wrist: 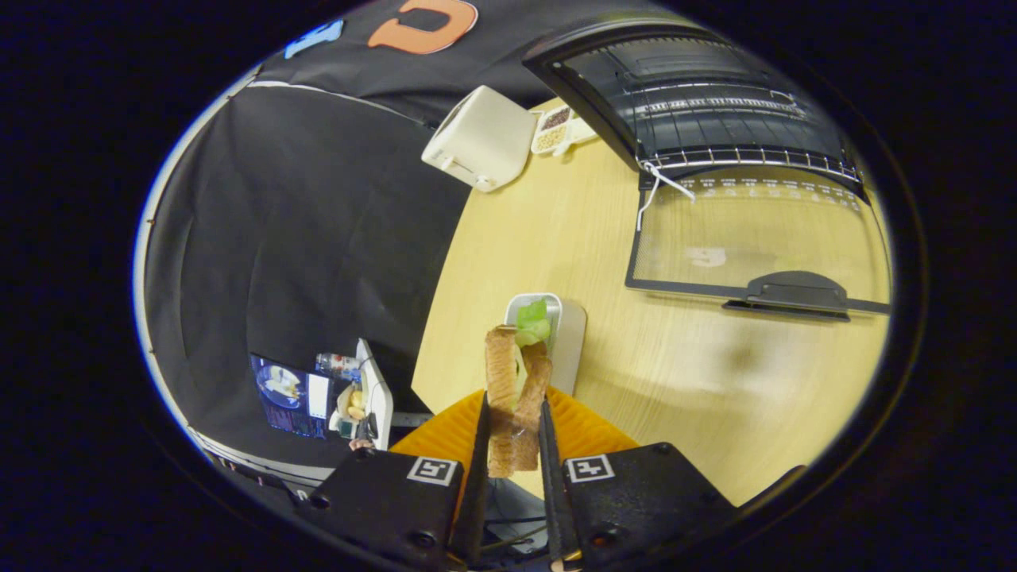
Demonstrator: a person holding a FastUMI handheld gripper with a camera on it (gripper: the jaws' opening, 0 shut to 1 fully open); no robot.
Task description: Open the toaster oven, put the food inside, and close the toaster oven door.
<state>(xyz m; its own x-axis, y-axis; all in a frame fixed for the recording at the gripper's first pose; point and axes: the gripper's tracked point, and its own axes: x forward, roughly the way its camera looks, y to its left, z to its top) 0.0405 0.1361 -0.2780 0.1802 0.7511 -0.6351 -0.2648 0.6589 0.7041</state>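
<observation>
My gripper (pixel 515 433) is shut on a sandwich (pixel 516 389), two brown toast slices standing on edge with green lettuce sticking out at the far end. Both fingers press its sides and it hangs above the table. Beyond it and to the right stands the black toaster oven (pixel 699 95) with its glass door (pixel 755 238) folded down flat onto the wooden table (pixel 715 381), handle toward me. A wire rack shows inside the oven's mouth. A white string hangs at the door's hinge corner.
A small white tray (pixel 568 342) lies just behind the sandwich, and an orange plate (pixel 588 429) lies under my fingers. A cream pop-up toaster (pixel 481 139) and a white divided dish (pixel 556 127) stand at the table's far side. A laptop sits below the table's edge.
</observation>
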